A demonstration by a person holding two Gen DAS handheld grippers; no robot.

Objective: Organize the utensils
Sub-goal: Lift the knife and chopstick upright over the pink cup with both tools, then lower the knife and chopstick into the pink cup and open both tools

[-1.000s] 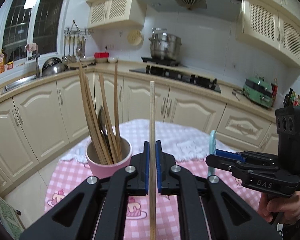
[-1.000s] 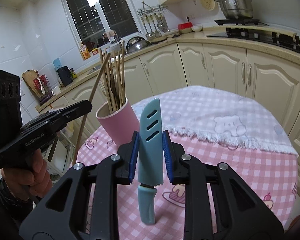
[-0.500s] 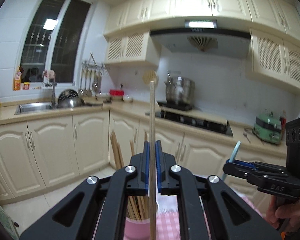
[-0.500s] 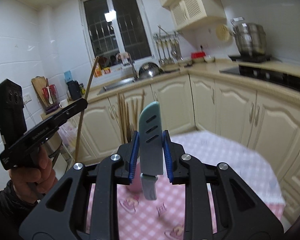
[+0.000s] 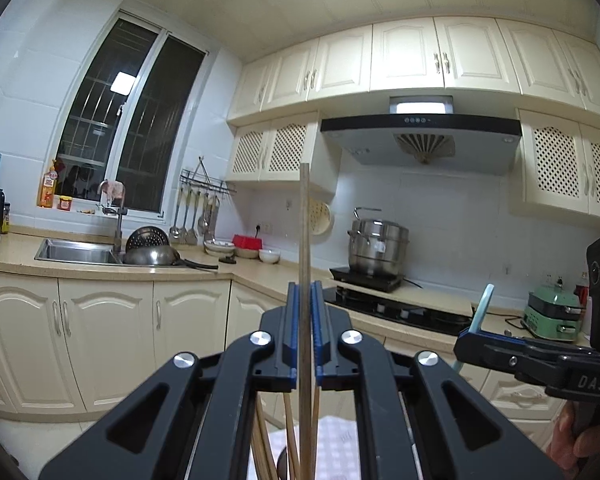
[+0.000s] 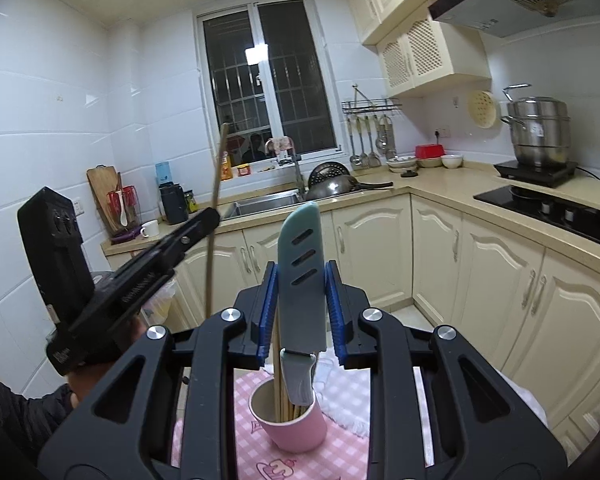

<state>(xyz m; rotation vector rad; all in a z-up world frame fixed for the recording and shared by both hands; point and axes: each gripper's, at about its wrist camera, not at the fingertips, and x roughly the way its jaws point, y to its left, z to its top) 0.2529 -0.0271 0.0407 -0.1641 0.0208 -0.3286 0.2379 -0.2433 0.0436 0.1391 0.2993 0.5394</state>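
Pink cup (image 6: 290, 420) sits below my right gripper (image 6: 301, 312), which pinches the sheathed knife (image 6: 300, 276) handle-down for insertion, while my left gripper (image 5: 305, 336) pinches one chopstick (image 5: 305, 240) upright; next, I judge, lower both carefully.

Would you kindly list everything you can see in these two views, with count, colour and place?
knife: one, teal sheath, upright in right gripper, handle down over cup
chopstick: one, wooden, upright in left gripper
cup: one, pink, on table, holding chopsticks
tablecloth: one, pink check, on table
pot: one, steel, on hob
sink: one, steel, under window
ladles: several, steel, hanging on wall rail
left gripper: black, blue pads, shut on chopstick
right gripper: black, blue pads, shut on knife
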